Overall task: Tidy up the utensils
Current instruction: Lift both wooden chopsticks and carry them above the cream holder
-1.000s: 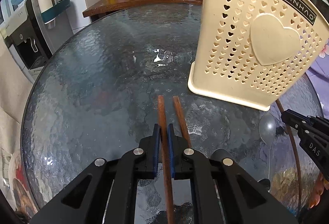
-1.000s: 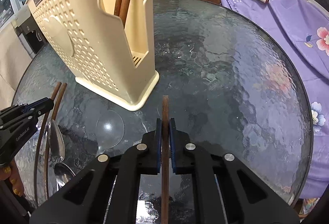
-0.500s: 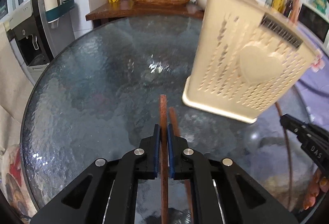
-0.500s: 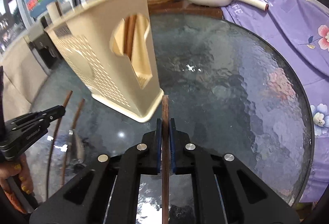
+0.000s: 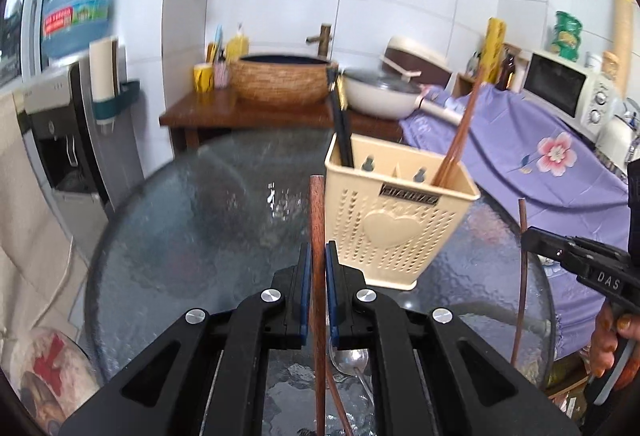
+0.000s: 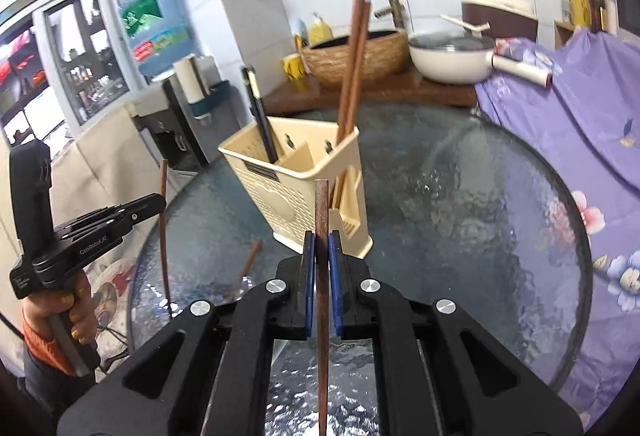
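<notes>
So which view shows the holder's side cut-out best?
The right wrist view: the utensil holder shows its side cut-out, with brown chopsticks visible through it. The left wrist view shows only its perforated heart front and open top.

My two rigs look identical: the left gripper (image 5: 317, 260) and right gripper (image 6: 322, 248) are matte black with blue pads and silver screws, and there's an orange sleeve (image 6: 42, 346) too.
</notes>
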Tool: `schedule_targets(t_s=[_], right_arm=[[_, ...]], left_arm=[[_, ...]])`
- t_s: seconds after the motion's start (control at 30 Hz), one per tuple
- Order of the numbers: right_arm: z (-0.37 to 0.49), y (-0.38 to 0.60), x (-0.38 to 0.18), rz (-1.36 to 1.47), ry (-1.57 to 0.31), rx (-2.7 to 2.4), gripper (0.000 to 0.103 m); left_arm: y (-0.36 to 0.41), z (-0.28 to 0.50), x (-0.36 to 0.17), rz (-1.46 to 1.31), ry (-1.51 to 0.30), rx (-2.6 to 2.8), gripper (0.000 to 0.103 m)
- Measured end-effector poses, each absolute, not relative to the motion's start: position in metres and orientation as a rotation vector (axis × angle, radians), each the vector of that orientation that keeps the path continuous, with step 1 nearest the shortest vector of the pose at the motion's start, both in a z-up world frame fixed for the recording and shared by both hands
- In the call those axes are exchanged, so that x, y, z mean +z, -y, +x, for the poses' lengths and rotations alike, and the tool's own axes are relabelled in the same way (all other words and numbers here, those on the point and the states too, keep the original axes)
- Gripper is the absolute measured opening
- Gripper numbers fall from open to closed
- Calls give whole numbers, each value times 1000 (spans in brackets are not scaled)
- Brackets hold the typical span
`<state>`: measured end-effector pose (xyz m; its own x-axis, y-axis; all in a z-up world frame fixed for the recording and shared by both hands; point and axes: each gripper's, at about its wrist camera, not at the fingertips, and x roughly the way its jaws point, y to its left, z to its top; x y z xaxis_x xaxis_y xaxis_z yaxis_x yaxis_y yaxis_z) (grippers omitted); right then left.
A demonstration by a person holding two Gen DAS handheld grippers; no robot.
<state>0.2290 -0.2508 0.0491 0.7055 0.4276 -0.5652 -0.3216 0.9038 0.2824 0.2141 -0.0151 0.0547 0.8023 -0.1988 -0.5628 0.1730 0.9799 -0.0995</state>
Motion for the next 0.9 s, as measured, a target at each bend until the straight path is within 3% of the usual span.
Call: schedule_targets(t_s=[0.4,0.9], right_arm=[[195,256,91,124,-610,522,8],[203,237,158,63,-543,559,7]], left_arm=[[7,181,86,-46,-556,-277,7],[6,199,145,-52,-506,-333,7]])
